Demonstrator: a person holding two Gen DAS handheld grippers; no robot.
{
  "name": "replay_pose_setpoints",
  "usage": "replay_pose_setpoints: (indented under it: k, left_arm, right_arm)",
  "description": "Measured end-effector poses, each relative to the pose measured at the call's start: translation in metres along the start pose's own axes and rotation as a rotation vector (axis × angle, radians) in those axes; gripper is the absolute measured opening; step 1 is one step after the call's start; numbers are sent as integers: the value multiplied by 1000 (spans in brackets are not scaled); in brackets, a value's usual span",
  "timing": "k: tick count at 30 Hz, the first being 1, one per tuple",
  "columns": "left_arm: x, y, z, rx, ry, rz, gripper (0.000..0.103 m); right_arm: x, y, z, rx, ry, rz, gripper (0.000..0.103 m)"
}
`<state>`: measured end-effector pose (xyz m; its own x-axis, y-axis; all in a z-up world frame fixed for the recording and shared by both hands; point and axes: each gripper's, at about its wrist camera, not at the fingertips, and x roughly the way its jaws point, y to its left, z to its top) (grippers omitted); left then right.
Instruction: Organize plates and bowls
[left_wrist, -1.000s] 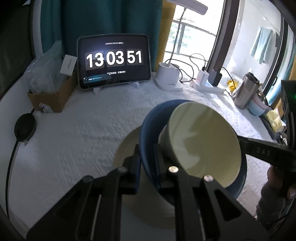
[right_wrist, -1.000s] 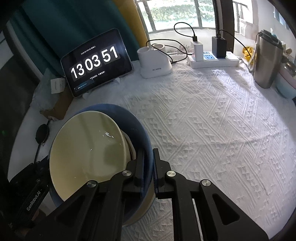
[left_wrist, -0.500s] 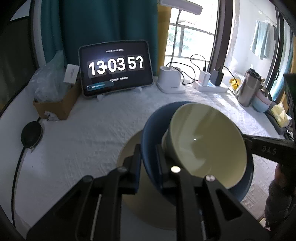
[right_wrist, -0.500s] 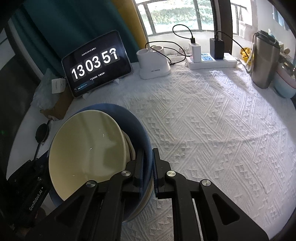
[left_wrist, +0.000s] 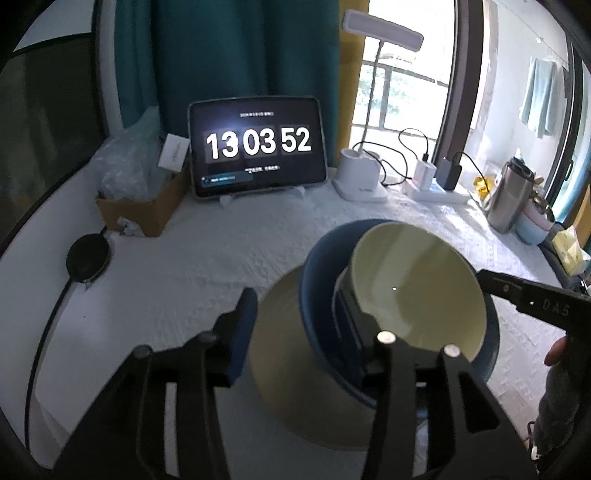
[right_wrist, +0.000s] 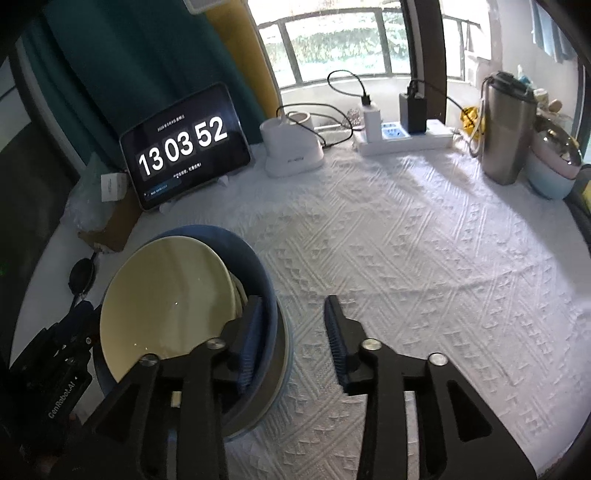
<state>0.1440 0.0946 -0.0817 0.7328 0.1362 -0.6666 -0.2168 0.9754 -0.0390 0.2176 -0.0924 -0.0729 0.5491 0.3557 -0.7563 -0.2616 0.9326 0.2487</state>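
A cream bowl (left_wrist: 413, 288) sits inside a blue bowl (left_wrist: 317, 295), which rests on a cream plate (left_wrist: 288, 369) on the white tablecloth. My left gripper (left_wrist: 295, 332) straddles the blue bowl's near rim, one finger inside and one outside. Its jaws are opening and the pads stand off the rim. In the right wrist view the cream bowl (right_wrist: 170, 306) and blue bowl (right_wrist: 266, 280) lie at the lower left. My right gripper (right_wrist: 293, 328) straddles the opposite rim. Its jaws are opening too, with no pad touching.
At the table's back stand a tablet clock (left_wrist: 258, 147), a white lamp base (left_wrist: 360, 177), a power strip (left_wrist: 436, 188) and a steel tumbler (right_wrist: 506, 136). A cardboard box (left_wrist: 144, 210) and a black round pad (left_wrist: 88, 258) sit at the left.
Both grippers were shut on the blue bowl's rim and have let go, their jaws spreading apart. The stack stays where it was.
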Motion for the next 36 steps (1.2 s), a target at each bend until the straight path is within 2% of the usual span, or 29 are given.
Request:
replay_pose_setpoints:
  k: [7, 15, 23, 31, 36]
  left_arm:
    - [-20, -8, -7, 5, -44, 3, 48]
    - [-51, -23, -18, 10, -87, -35, 64]
    - [-76, -35, -34, 29, -121, -92, 66]
    - [-104, -43, -53, 41, -201, -93, 66]
    - [-119, -49, -68, 43, -225, -138, 67]
  right_arm:
    - [-17, -8, -9, -7, -24, -14, 42]
    - [-44, -17, -24, -9, -61, -31, 42]
    - [-70, -26, -44, -24, -98, -58, 42]
    - [-98, -35, -67, -34, -158, -60, 42]
    - [-113, -43, -85, -39, -194, -77, 42]
